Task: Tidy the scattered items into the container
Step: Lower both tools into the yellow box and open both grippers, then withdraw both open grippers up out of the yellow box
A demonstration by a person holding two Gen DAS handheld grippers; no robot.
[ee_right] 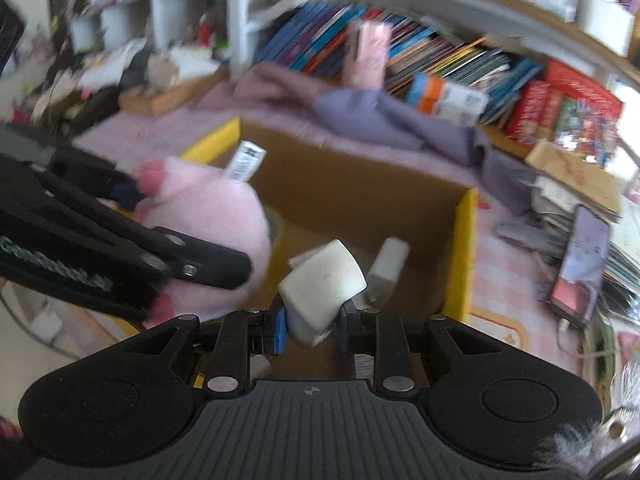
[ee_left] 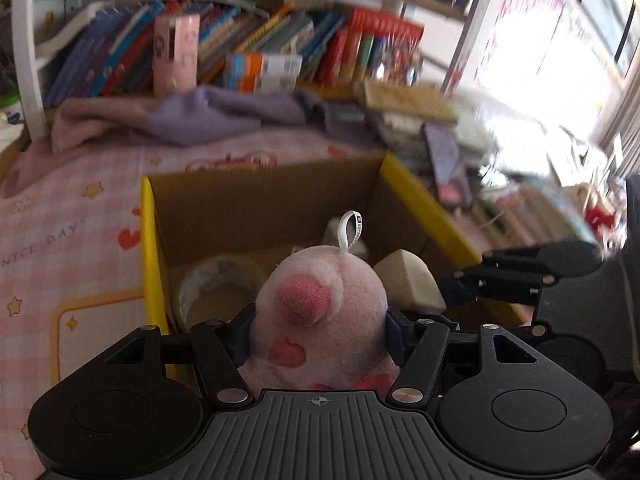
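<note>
My left gripper (ee_left: 318, 332) is shut on a pink plush toy (ee_left: 320, 292) with red hearts and a white loop tag. It hangs over the near end of an open cardboard box with yellow rims (ee_left: 148, 240). A tape roll (ee_left: 216, 284) lies in the box. My right gripper (ee_right: 314, 320) is shut on a white rounded block (ee_right: 324, 284), also above the box (ee_right: 464, 248). A second white piece (ee_right: 388, 260) lies inside the box. The left gripper (ee_right: 172, 232) and the plush toy (ee_right: 208, 216) are close on the left in the right wrist view.
The box stands on a pink checked cloth (ee_left: 60, 240). Behind it lie a purple towel (ee_left: 224, 116), a pink carton (ee_left: 176, 52) and a row of books (ee_left: 280, 36). A stack of papers with a phone (ee_right: 580, 264) lies right of the box.
</note>
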